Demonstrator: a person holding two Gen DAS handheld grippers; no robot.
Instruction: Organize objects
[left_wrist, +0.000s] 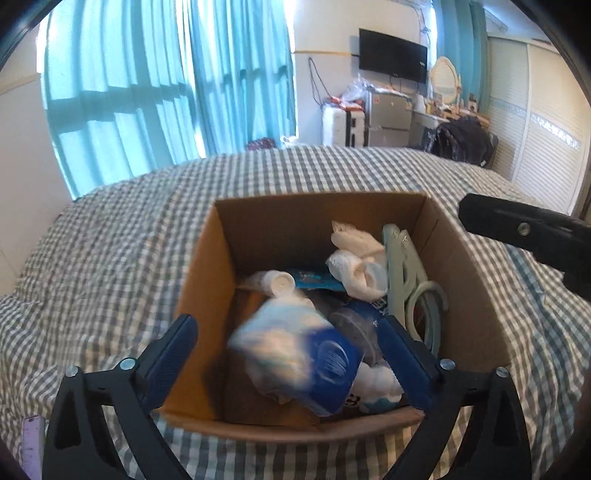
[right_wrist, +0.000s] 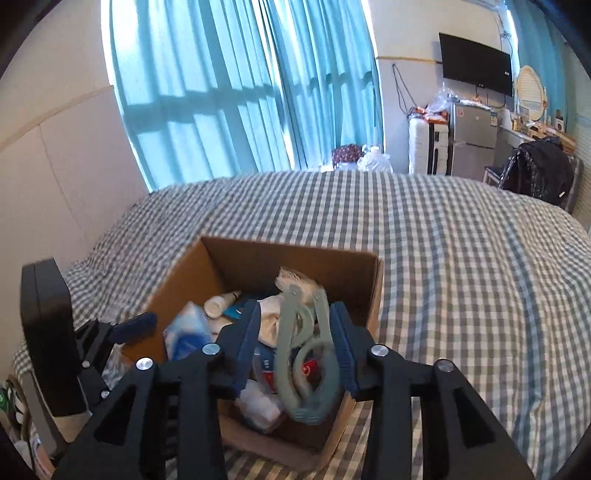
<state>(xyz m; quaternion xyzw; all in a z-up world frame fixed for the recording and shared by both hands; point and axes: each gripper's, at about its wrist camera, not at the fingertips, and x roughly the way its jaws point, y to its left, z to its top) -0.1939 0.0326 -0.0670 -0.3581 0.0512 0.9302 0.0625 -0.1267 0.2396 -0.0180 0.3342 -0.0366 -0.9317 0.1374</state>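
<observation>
A cardboard box sits on the checked bed and shows in the right wrist view too. My left gripper is open over its near side, and a blurred blue-and-white tissue pack lies between the fingers, apart from both pads. The box also holds a white bottle, white rolled cloths and a grey-green clip hanger. My right gripper is open over the box's right side, with the hanger between its fingers, blurred, apparently not gripped.
The grey-and-white checked bedspread spreads all around the box. Blue curtains, a TV, a small fridge and a chair with a dark jacket stand beyond the bed. A purple phone lies at the lower left.
</observation>
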